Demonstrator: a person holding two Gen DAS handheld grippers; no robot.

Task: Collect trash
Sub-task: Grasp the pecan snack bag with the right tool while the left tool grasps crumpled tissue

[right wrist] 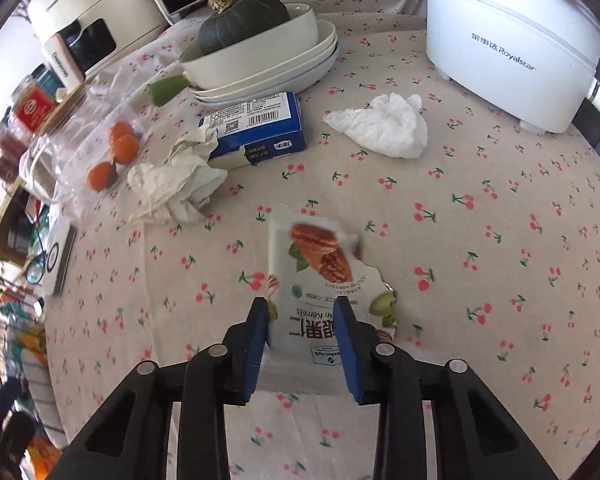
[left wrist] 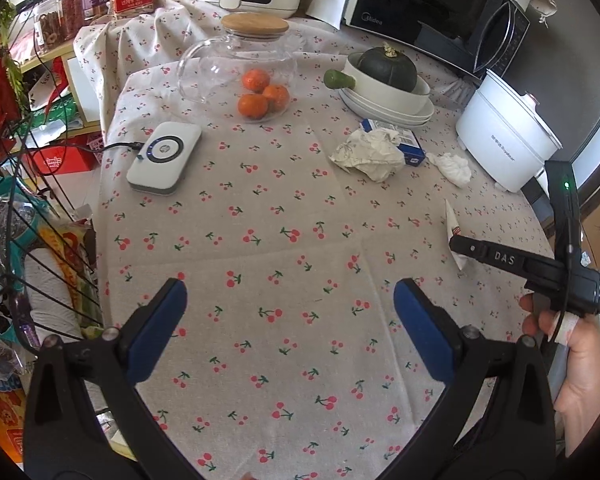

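My right gripper straddles the near end of a torn white pecan snack wrapper, its blue pads on either side of it, partly closed; whether they pinch it is unclear. In the left wrist view the right gripper sits at the wrapper at the table's right. My left gripper is wide open and empty above the near tablecloth. A crumpled cream paper and a white tissue lie further back, beside a blue box.
On the cherry-print tablecloth stand a glass jug with oranges, a white charger pad, stacked white dishes with a dark squash, and a white cooker. A wire rack is left of the table.
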